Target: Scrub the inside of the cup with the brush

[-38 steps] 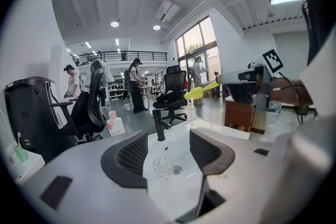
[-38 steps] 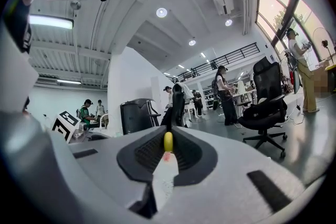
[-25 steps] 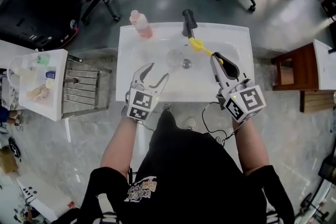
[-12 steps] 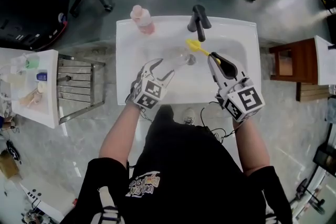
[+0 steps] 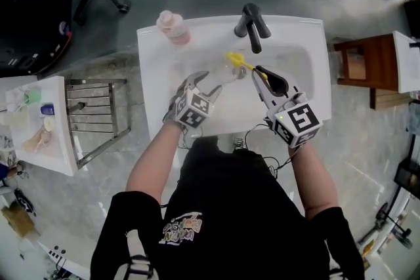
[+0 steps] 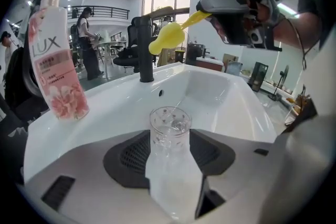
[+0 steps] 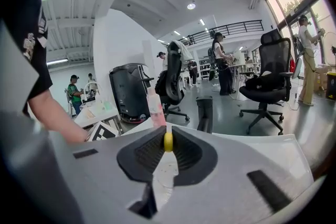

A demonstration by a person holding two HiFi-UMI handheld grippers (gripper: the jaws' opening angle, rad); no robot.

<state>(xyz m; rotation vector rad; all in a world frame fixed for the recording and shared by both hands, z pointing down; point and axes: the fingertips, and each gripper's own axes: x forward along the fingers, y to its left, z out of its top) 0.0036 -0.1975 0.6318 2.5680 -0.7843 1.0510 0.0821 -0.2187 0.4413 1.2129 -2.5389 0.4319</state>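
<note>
Cup of clear, dimpled glass (image 6: 169, 127) sits clamped between the two jaws of the left gripper (image 5: 207, 82), with its open rim at the end farthest from that gripper, over the white sink basin (image 5: 298, 65). Slim yellow plastic brush (image 6: 168, 38) is pinched between the closed jaws of the right gripper (image 5: 258, 73). Its rounded head projects ahead of those jaws. In the left gripper view the head lies above and beyond the cup's rim, clear of the cup. Black pillar faucet (image 6: 144, 50) stands beyond both grippers. Pink, flower-printed soap bottle (image 6: 54, 60) stands on the basin rim, ahead and to the left of the left gripper.
</note>
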